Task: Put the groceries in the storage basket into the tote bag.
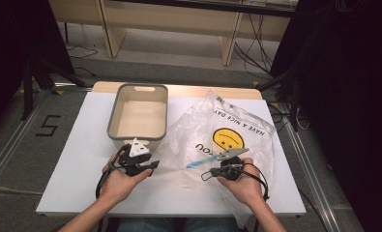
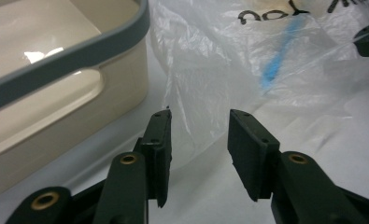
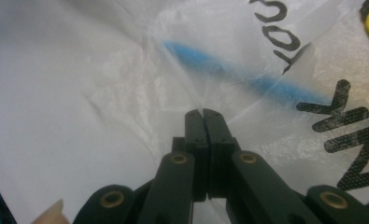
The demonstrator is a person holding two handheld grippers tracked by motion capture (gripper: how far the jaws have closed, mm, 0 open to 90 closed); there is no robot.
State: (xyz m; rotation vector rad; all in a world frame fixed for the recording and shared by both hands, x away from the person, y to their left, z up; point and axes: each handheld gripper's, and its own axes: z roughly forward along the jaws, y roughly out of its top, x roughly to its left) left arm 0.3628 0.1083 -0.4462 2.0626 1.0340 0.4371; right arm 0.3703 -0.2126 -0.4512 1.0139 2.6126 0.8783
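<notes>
A clear plastic bag (image 1: 227, 130) with a yellow smiley face and black lettering lies crumpled on the white table, right of centre. A slim blue thing (image 1: 198, 163) shows through its film. My right gripper (image 1: 207, 174) is at the bag's near side, its jaws shut on a pinch of the film (image 3: 203, 112), with the blue thing (image 3: 229, 70) just beyond. My left gripper (image 1: 154, 165) is at the bag's left edge, in front of the bin. In the left gripper view it (image 2: 198, 114) stands open, with the bag's film (image 2: 210, 70) ahead of the pads and nothing pressed.
A beige bin with a grey rim (image 1: 112, 121) stands empty at the back left of the table, close beside my left gripper (image 2: 79, 51). The table's near edge runs just below both hands. Wooden furniture and cables lie on the floor beyond.
</notes>
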